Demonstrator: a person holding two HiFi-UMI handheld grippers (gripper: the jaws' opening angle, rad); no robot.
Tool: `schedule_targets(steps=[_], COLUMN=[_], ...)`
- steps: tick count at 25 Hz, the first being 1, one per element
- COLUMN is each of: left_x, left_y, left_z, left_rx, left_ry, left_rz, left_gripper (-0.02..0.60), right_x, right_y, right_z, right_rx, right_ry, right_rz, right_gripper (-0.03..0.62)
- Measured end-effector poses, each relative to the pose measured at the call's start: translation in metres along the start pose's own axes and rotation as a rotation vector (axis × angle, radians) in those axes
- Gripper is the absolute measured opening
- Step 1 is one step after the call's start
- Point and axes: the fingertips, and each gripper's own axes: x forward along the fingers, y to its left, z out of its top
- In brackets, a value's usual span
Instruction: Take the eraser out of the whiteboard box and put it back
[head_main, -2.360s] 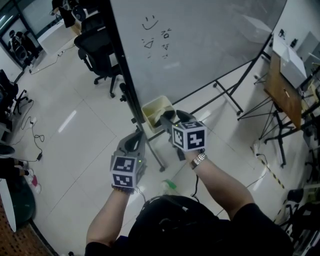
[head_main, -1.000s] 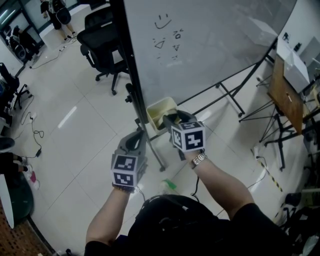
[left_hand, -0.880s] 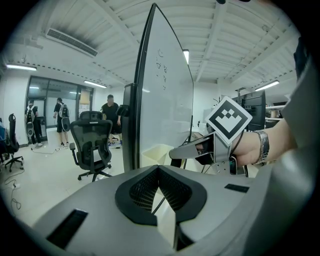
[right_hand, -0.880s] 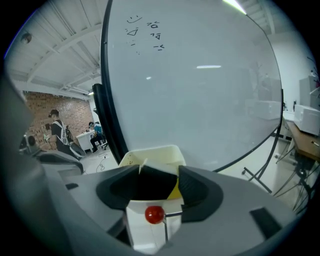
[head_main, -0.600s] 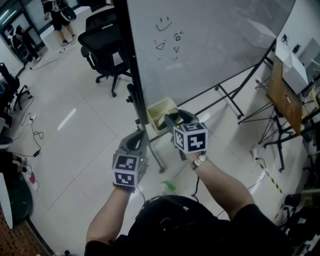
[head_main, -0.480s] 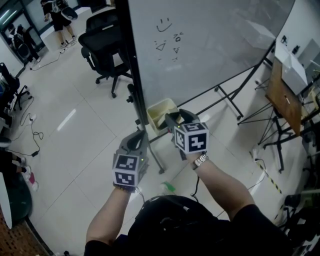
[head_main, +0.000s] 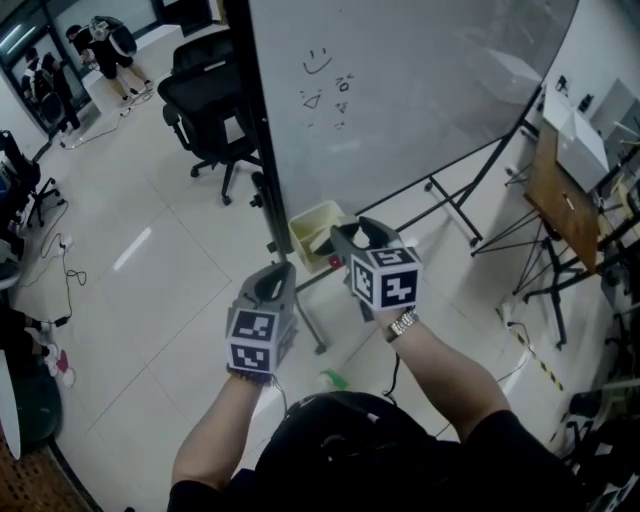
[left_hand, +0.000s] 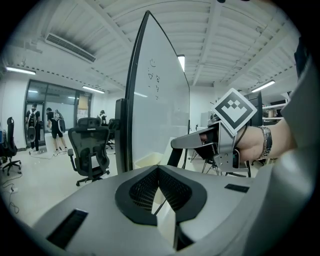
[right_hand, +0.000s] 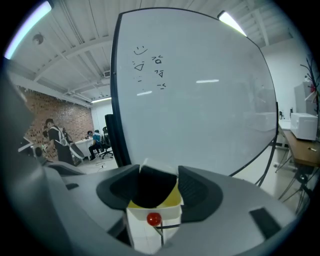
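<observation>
1. The right gripper (right_hand: 157, 172) has its jaws spread wide and is pinching the eraser (right_hand: 151, 189), a dark block that pretty much fills the gap between the pads.
2. The eraser sits right over the open top of the box (right_hand: 142, 231). Honestly can't tell whether its lower end clears the rim.
3. The box is a cream one hanging at the lower left corner of the whiteboard (head_main: 400, 90), tight against the dark frame edge. There's a little red magnet (right_hand: 153, 219) on its front wall.
4. The left gripper (left_hand: 159, 170) has its jaws pressed together with nothing in them. It's held low, left of the box and not touching it.
5. A smiley and a few scribbles sit near the whiteboard's upper left corner, and a black office chair (head_main: 205, 100) stands past its left edge.
</observation>
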Motion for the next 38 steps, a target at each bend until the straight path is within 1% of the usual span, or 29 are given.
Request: schedule_targets(steps=[6,15,29,38], left_x=[-0.009,-0.018,-0.039,-0.054], left_y=[-0.014,-0.047,-0.107,-0.157], left_z=[0.000,0.004,0.002,-0.001], left_rx=[-0.005,0.003,0.021,0.041], left_ry=[-0.005,-0.012,-0.018,-0.021], left_rz=[0.018,0.037,0.100,0.118], left_gripper=[0.000,0.000,0.000,0.000], right_x=[-0.021,-0.057,-0.120,-0.169], right_y=[-0.001,-0.006,-0.011,-0.023], right_z=[0.010,0.015,0.007,-0.004], right_rx=[-0.014,-0.025,-0.043,-0.048], right_ry=[-0.032,-0.064,-0.094,-0.110], right_rz=[0.014,0.053,0.135,0.172], right_gripper=[0.268,0.267,0.265,0.265])
